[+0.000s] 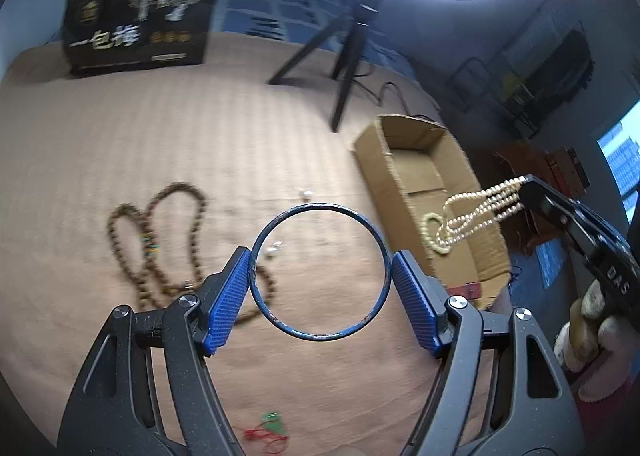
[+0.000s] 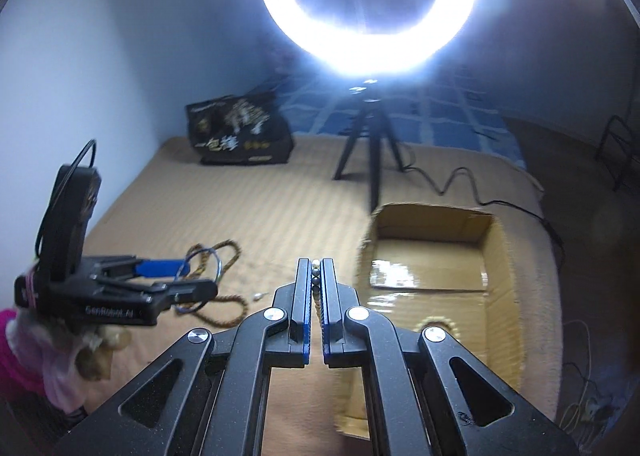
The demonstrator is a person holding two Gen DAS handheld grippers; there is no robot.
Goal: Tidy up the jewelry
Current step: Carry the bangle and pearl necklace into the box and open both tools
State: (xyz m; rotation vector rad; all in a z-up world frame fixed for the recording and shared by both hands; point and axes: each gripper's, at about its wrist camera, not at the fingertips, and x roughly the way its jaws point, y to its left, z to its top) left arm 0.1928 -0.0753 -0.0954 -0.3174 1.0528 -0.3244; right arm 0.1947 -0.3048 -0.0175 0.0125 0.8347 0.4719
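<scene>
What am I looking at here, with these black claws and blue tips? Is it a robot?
No robot: a person holds a two-finger gripper in each hand, and each picture comes from a camera riding on one gripper. The left gripper squeezes a dark blue bangle between its blue pads. The right gripper is shut on a pearl strand, which dangles above an open cardboard box. A gloved hand shows at the edge of the left view. On the tan blanket lie a brown bead necklace, some small pale pieces and a red-and-green trinket. Behind stand a ring light on a tripod and a black bag.
</scene>
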